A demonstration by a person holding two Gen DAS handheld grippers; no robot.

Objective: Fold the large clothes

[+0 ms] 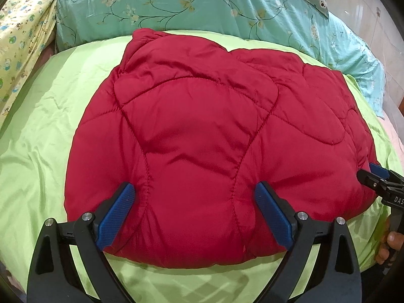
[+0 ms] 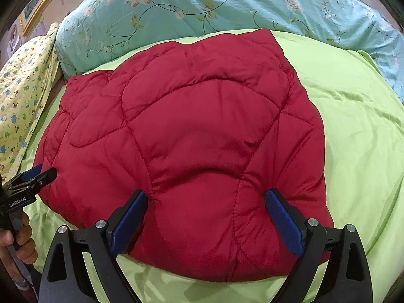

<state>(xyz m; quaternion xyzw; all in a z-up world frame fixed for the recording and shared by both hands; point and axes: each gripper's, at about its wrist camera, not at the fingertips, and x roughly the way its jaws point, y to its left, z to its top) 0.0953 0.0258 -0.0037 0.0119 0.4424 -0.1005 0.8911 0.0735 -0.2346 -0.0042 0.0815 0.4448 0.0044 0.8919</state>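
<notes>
Quilted red jacket (image 1: 214,136) of smooth, faintly shiny synthetic cloth on a satiny green sheet (image 1: 38,131).

Stitched seams divide its puffed panels. The left gripper (image 1: 195,197) and right gripper (image 2: 205,202) have matt black plastic arms, bright metal pivot pins and finely textured blue pads (image 1: 118,217). The teal floral quilt (image 1: 227,7) behind is matt, creased woven cloth.

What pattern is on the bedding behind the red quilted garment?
Teal bedding with a floral vine print, clearest in the right wrist view.
</notes>
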